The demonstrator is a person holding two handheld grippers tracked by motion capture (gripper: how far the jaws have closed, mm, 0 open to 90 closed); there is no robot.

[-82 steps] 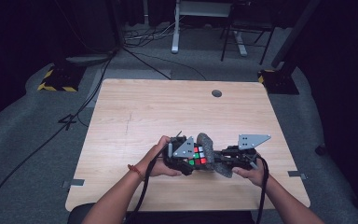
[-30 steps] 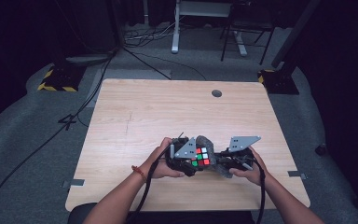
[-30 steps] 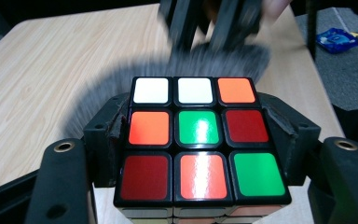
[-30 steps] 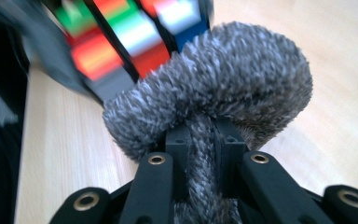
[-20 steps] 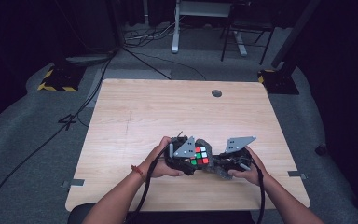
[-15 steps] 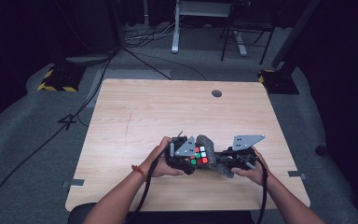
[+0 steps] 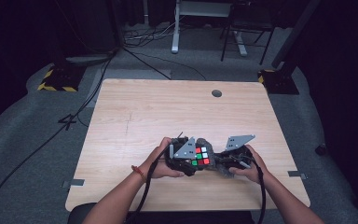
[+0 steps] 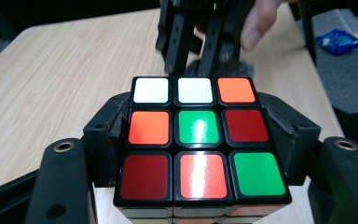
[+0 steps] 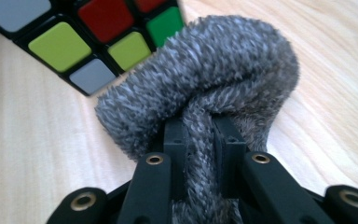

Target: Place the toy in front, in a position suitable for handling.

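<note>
Two hand-held grippers meet low over the table [image 7: 135, 116]: the left hand-held gripper [image 8: 200, 135] clamps the puzzle cube [image 8: 198, 149], while the right hand-held gripper [image 9: 200, 140], pinching a grey cloth [image 9: 214, 79], has shifted back against it, likely mid-wipe.

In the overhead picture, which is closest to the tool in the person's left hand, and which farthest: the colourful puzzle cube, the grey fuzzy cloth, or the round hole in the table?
From the left gripper:
1. Puzzle cube, clamped in its jaws.
2. Fuzzy cloth, just right of the cube, pinched by the right gripper.
3. Round hole, far up the table, near its back edge.
</note>
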